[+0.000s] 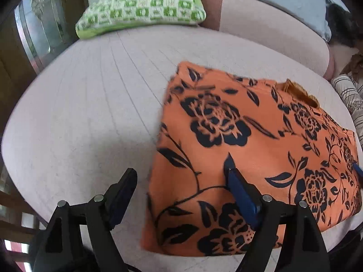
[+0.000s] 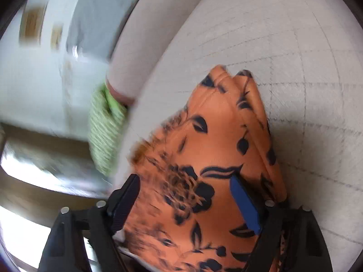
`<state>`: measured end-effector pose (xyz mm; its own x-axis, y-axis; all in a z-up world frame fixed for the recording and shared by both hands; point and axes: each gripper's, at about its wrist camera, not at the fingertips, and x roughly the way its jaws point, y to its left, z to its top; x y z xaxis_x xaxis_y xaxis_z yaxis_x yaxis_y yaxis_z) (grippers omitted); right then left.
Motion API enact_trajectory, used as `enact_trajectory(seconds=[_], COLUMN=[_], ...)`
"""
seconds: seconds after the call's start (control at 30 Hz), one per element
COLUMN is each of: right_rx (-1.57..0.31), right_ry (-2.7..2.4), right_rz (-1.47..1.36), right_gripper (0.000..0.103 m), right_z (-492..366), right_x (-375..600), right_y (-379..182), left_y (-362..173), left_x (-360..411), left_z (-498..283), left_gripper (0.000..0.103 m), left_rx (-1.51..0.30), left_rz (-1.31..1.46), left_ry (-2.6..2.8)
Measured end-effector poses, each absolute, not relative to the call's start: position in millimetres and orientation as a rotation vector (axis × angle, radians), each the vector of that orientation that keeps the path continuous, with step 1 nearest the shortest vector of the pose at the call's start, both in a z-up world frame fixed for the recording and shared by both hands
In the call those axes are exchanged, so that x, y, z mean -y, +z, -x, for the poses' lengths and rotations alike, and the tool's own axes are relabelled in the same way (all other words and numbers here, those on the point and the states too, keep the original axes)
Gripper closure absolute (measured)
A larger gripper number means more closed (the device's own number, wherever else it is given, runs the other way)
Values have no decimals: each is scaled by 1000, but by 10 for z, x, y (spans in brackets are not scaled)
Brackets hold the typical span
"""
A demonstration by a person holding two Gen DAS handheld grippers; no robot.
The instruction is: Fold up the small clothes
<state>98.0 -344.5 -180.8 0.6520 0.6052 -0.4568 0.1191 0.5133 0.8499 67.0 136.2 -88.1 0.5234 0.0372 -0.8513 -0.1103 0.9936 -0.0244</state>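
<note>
An orange garment with black flowers (image 1: 249, 149) lies folded flat on the pale quilted mattress (image 1: 90, 113). My left gripper (image 1: 179, 178) hangs open over the garment's left edge. Its blue-padded right finger (image 1: 240, 190) is above the cloth and its left finger (image 1: 123, 190) above bare mattress. In the right wrist view the same garment (image 2: 204, 149) shows its stacked folded edges at the upper right. My right gripper (image 2: 182, 187) is open and tilted, with the cloth filling the gap between its fingers; the pads do not press it. One blue fingertip (image 1: 358, 169) of the right gripper shows at the garment's right end.
A green-and-white checked pillow (image 1: 143, 9) lies at the head of the mattress, beside a beige bolster (image 1: 261, 27). Striped cloth (image 1: 349, 95) lies at the right edge. A wooden cabinet with glass (image 1: 34, 36) stands on the left.
</note>
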Motion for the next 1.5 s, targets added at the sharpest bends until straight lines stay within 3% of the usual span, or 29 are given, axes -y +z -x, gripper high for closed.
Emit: enact_trajectory(seconds=[0.17,0.3,0.5,0.6,0.87,1.13,1.37,1.5], right_rx=[-754,-855,-741,-879,-696,-813,-752,-781], right_ry=[389,235,325,179,302,321,465,466], right_rz=[-863,-998,-890,-928,-872,-1028,-988,-1085], right_gripper=[18,18,17,18,17,16,16,14], right_z=[-1116,-1443,-1462,-1680,-541,394,-38,-436], right_x=[3322,3618,3487,3643,3419,3049,2775,2803], right_y=[-1442,-1960,-1458,-1949,-1167,-1780,-1541,-1930], left_y=[-851,-1036,-1026,-1022,-612,-697,-648,-588], left_x=[-1335,-1421,-1508,-1510,-1504,-1055,-878,-885], left_z=[-720,-804,-773,-751,-491,-437,-294,-210], left_gripper=[20,18,17,17,17,17,17,17], left_rx=[-969,-1027,-1009,-1015,-888,-945,-949,-942], left_rz=[-18,48,64,76,104,43,25,35], left_ry=[70,76,44,45,7,-75,-76,-82])
